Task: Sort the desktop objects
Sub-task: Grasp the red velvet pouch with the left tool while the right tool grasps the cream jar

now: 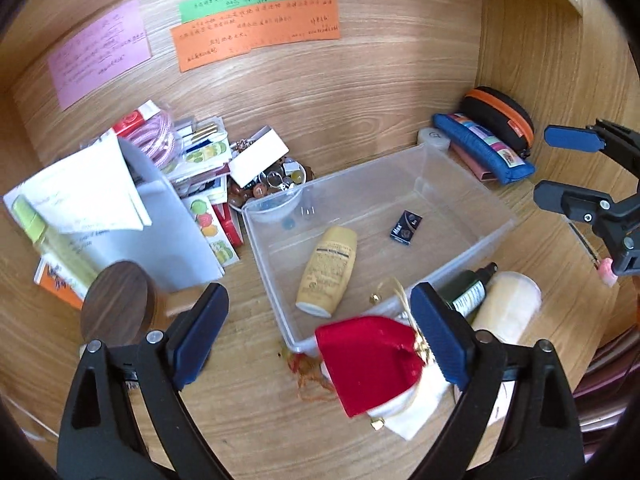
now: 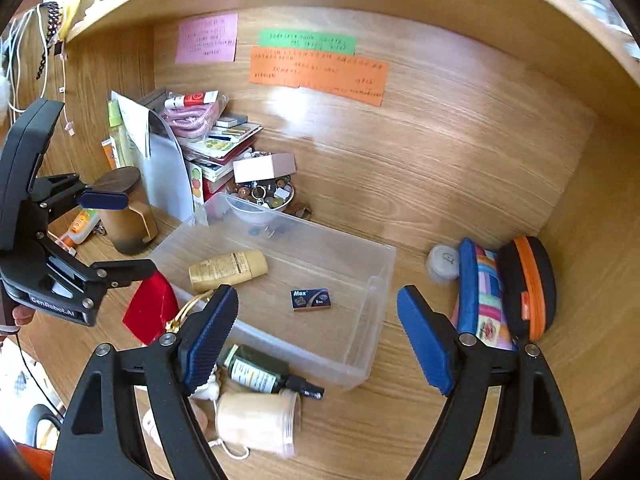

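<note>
The handwriting on the pink note (image 2: 207,38), the green note (image 2: 307,42) and the orange note (image 2: 318,76) on the desk's back wall is too small to read. The red pouch (image 1: 366,364) hides the near corner of the clear plastic bin (image 1: 472,184) in the left wrist view, and the left gripper (image 2: 116,236) covers part of that pouch in the right wrist view. The dark green spray bottle (image 2: 260,372) lies partly behind the bin's near wall, and the wooden-lidded jar (image 1: 116,308) at the desk's left is blurred.
</note>
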A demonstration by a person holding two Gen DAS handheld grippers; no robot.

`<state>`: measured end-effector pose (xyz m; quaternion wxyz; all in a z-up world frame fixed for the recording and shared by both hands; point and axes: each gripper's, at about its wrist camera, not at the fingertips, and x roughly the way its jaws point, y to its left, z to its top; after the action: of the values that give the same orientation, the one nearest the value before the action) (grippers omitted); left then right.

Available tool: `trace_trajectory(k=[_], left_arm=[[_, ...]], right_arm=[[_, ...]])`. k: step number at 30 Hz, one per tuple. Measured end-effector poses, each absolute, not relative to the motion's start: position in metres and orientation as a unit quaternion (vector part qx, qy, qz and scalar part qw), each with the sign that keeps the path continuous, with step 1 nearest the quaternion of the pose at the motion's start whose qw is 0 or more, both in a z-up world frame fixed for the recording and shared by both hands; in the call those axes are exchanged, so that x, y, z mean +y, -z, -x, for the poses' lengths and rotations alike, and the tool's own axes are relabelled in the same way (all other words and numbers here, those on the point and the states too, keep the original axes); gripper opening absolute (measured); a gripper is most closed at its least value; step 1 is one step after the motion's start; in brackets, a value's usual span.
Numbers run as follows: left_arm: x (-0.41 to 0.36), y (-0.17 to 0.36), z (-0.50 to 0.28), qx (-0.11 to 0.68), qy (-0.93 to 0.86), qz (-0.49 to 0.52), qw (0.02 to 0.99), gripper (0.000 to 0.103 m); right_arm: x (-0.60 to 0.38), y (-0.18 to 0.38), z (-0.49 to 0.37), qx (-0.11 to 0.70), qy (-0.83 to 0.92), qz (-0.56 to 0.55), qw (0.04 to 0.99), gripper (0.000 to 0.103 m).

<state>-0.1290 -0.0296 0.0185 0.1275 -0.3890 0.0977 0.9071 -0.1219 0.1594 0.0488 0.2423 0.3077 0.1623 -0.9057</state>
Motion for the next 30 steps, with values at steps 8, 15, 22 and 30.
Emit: trace_trajectory(k=[8, 15, 22, 30], left_arm=[[-0.036, 0.002, 0.113, 0.067, -0.901, 0.405, 0.139, 0.094], [-0.028, 0.024, 0.106, 0.051, -0.891, 0.424, 0.155, 0.094], [-0.013, 0.046, 0.108, 0.053, -0.879, 0.442, 0.169, 0.094], [-0.011, 0.06, 0.118, 0.03, -0.871, 0.458, 0.175, 0.094]], right_arm=[[0.172, -0.025, 0.094, 0.153, 0.906, -0.313, 0.239, 0.081], [0.174, 0.0, 0.083, 0.148, 0.899, -0.334, 0.241, 0.081], [0.165, 0.03, 0.078, 0.161, 0.889, -0.355, 0.241, 0.081], [0.163, 0.055, 0.083, 0.159, 0.876, -0.382, 0.247, 0.082]])
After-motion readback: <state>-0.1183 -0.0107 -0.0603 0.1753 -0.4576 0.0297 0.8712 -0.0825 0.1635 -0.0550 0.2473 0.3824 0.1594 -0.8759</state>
